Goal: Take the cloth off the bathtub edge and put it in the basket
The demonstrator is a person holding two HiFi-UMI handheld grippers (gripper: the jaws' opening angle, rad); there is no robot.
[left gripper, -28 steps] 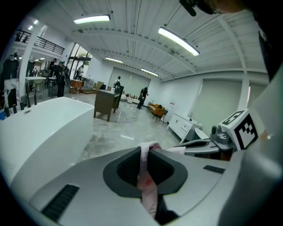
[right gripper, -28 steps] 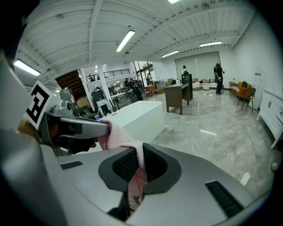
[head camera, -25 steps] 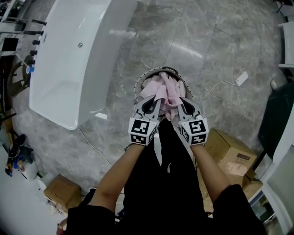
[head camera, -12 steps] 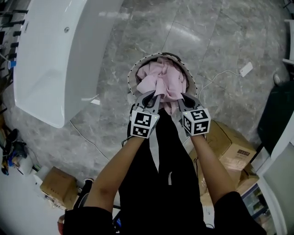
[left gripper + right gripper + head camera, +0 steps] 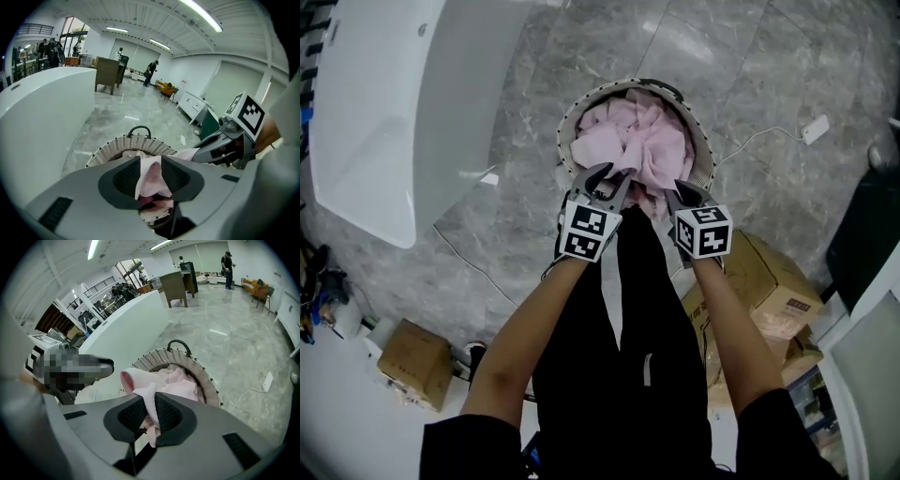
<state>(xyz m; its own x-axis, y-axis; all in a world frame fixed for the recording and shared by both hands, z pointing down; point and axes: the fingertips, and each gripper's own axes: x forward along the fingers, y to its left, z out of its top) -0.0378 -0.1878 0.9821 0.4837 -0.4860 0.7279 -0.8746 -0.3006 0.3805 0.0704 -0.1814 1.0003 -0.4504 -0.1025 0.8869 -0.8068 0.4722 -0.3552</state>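
Note:
The pink cloth (image 5: 639, 141) lies bunched in the round woven basket (image 5: 566, 127) on the marble floor. My left gripper (image 5: 600, 180) hangs over the basket's near rim. Its jaws are opening, and a fold of cloth (image 5: 151, 180) still hangs loose between them. In the left gripper view the basket (image 5: 117, 145) sits just beyond the left gripper (image 5: 151, 161). My right gripper (image 5: 680, 197) is at the near right rim, shut on a strip of cloth (image 5: 149, 401). Past it, the rest of the cloth (image 5: 180, 380) fills the basket (image 5: 208, 378). The white bathtub (image 5: 384, 103) stands to the left.
Cardboard boxes sit at the right (image 5: 773, 281) and lower left (image 5: 412, 361). A white cable with an adapter (image 5: 814, 128) lies beyond the basket. A dark bin (image 5: 862, 225) stands at the right edge. The person's black-clad legs are directly below the grippers.
Both grippers have come down to the basket's near rim, and the cloth has sunk into the basket. The left jaws have spread apart. The bathtub has slid left in view.

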